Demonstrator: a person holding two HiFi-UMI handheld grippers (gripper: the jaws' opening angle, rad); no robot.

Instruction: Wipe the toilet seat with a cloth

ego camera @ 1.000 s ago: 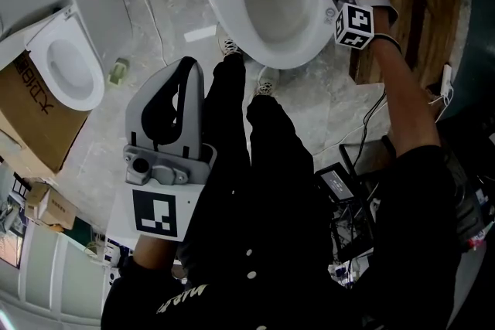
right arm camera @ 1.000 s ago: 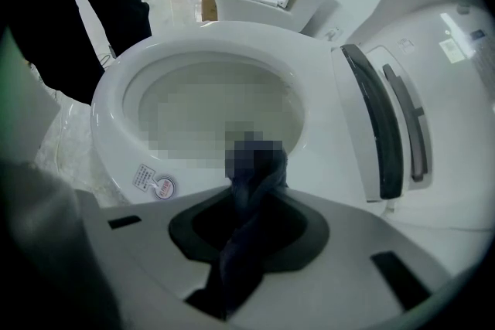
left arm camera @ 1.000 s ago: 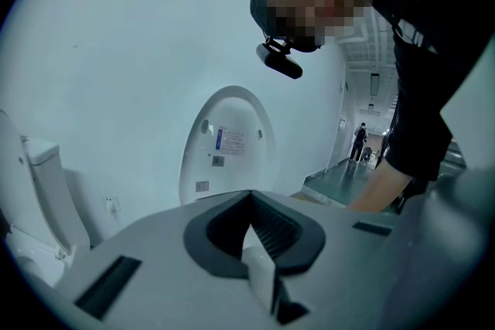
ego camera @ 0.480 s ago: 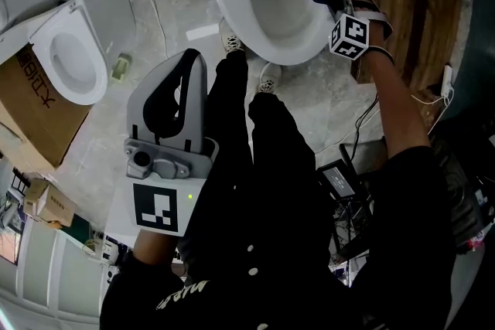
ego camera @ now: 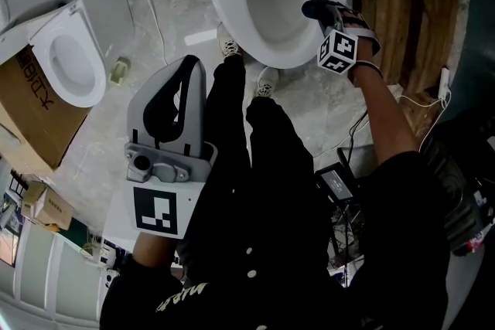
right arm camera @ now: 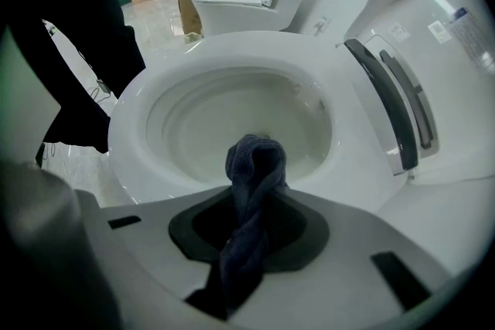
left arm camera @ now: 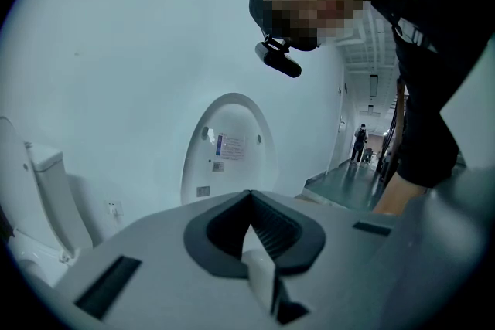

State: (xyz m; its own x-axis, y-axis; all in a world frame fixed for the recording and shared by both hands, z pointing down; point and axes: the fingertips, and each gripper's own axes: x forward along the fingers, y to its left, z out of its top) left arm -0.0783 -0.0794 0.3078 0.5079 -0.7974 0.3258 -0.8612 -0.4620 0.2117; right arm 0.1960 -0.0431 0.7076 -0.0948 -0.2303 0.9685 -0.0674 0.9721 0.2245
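Down at the near rim of the toilet bowl [right arm camera: 131,143]: holding a dark blue cloth [right arm camera: 251,174], pinched tight in the right gripper [right arm camera: 251,224], bunched end poking out over the rim. Hard to say whether touching the rim or just above it. Tipped up just beside, at the right: the toilet seat [right arm camera: 387,112], not under the cloth yet. Held low and well apart: the left gripper [left arm camera: 251,236], squeezed closed on nothing.

Could go wrong from here:
- Dropping the cloth into the water, from a loose pinch so close to the hole.
- Bumping the seat and knocking it down onto the gripper.
- Scraping with the hard jaw tips and not the soft cloth, from pushing too flat.

Counting up: two grippers, one cloth, one seat. Also two toilets, counting the second toilet [ego camera: 73,66] off to the left, one cardboard box [ego camera: 31,116] and two shoes [ego camera: 228,45].
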